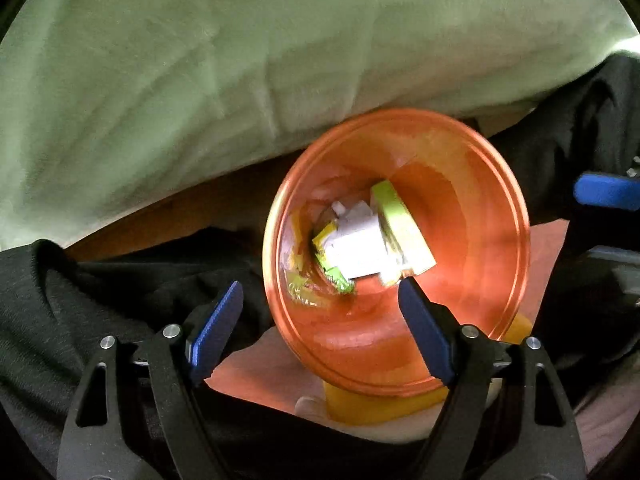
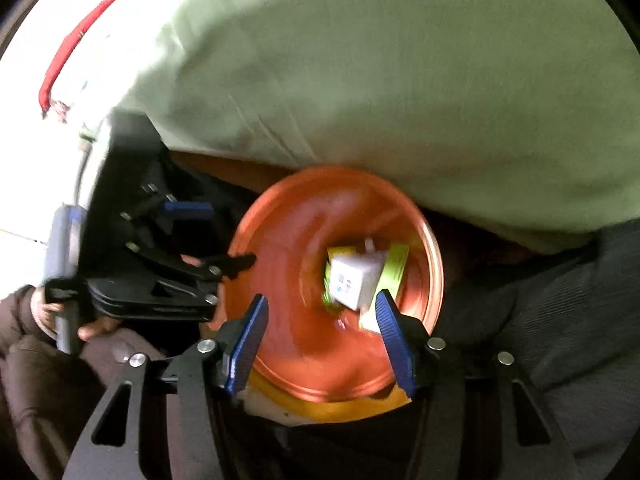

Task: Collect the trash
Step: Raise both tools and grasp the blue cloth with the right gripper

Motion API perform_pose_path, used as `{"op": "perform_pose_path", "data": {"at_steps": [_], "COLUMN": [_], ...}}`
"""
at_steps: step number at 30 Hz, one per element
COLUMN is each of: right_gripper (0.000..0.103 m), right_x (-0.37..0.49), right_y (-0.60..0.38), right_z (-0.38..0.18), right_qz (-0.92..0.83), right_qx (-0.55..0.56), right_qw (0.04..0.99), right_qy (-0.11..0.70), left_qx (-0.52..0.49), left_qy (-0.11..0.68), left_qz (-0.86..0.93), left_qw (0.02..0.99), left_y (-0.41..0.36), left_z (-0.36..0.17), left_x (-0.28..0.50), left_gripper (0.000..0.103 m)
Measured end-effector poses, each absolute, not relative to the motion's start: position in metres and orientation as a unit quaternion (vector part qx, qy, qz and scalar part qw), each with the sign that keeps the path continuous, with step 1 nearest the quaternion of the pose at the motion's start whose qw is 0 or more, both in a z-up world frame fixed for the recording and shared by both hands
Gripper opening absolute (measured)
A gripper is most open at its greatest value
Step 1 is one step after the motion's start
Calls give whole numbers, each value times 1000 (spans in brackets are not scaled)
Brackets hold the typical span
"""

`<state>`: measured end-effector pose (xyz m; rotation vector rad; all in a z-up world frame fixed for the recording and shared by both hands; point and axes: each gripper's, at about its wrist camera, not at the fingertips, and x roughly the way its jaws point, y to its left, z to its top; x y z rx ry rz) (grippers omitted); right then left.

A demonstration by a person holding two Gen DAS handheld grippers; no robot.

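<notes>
An orange plastic bin [image 1: 472, 216] stands below both grippers, seen from above. Inside it lie a white box [image 1: 356, 250], a lime-green carton [image 1: 404, 228] and small yellow-green wrappers [image 1: 332, 272]. My left gripper [image 1: 320, 308] is open and empty, hovering over the bin's near rim. In the right wrist view the same bin [image 2: 288, 248] holds the white box [image 2: 356, 280] and green carton [image 2: 394, 268]. My right gripper [image 2: 320, 320] is open and empty above the bin's mouth. The left gripper [image 2: 188, 240] shows at the bin's left rim.
A pale green pillow or bedding [image 1: 200, 60] fills the upper half of both views. Dark clothing [image 1: 100, 280] lies around the bin. A pinkish sheet [image 1: 256, 368] and a yellow object [image 1: 380, 404] sit under the bin. A white bag with a red strap [image 2: 68, 52] is at the upper left.
</notes>
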<state>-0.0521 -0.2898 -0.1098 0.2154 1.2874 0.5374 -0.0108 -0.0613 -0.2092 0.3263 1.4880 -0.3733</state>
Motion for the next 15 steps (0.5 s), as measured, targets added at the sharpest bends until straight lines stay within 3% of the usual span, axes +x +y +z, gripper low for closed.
{"op": "perform_pose_path", "data": {"at_steps": [6,10,15], "right_gripper": [63,77,96], "right_x": [-33,13,72], "right_y": [-327,-343,-348], "right_z": [-28,19,50], "right_qz": [248,206,168], "right_qx": [117,110,111], "right_qw": [843,893,917], "right_qy": [463,384,345], "left_qx": [116,114,104], "left_qy": [596,548,523], "left_qz": [-203,-213,-213], "left_qw": [768,801,819], "left_y": [-59,-57,-56], "left_z": [-161,-135,-113], "left_x": [-29,-35,-33], "left_gripper": [78,78,78]}}
